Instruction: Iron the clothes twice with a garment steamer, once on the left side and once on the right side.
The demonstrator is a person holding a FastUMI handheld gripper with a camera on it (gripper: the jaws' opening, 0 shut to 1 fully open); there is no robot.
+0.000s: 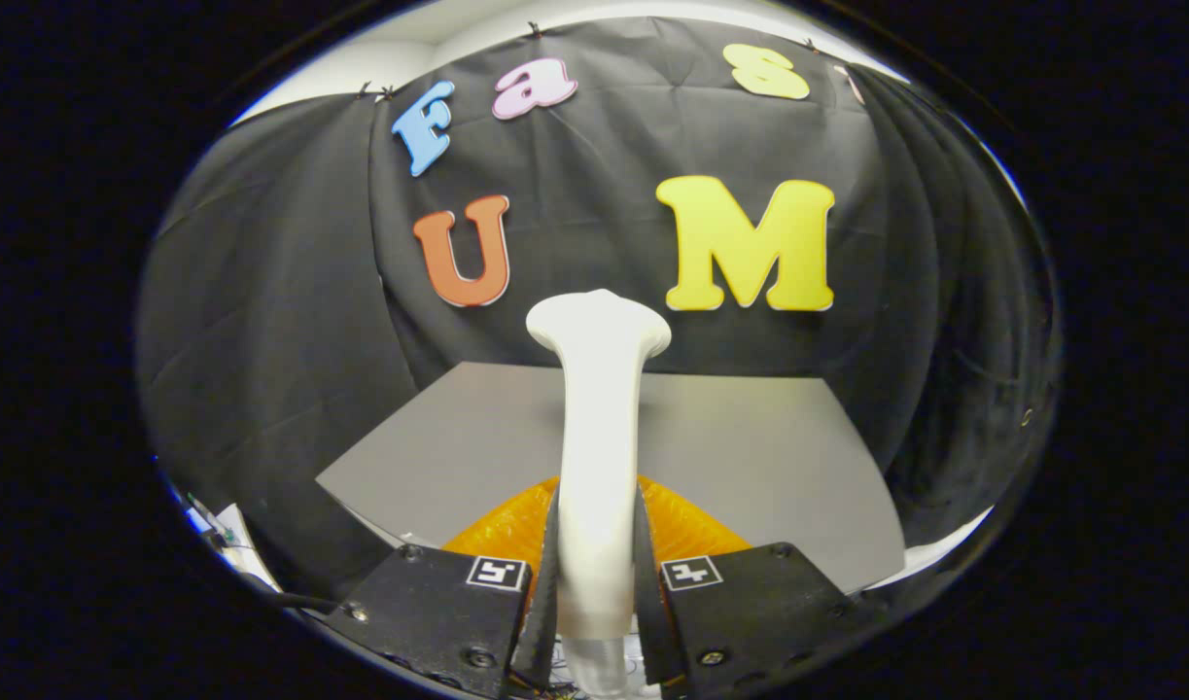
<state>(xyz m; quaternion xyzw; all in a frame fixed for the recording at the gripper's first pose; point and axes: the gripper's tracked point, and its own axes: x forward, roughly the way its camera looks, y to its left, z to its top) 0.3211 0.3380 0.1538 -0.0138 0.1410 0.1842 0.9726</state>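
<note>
My gripper (597,544) is shut on the white garment steamer (599,408), both fingers pressing its handle from either side. The steamer stands up from between the fingers, its wider head (599,326) at the top, raised above the table. An orange garment (686,530) lies on the grey table (750,447) just ahead of the fingers. The fingers and the steamer's handle hide most of it.
The grey table top stretches beyond the garment to the black cloth wall (283,321), which hangs behind and on both sides. Some cables and small items (215,530) lie low to the left of the fingers.
</note>
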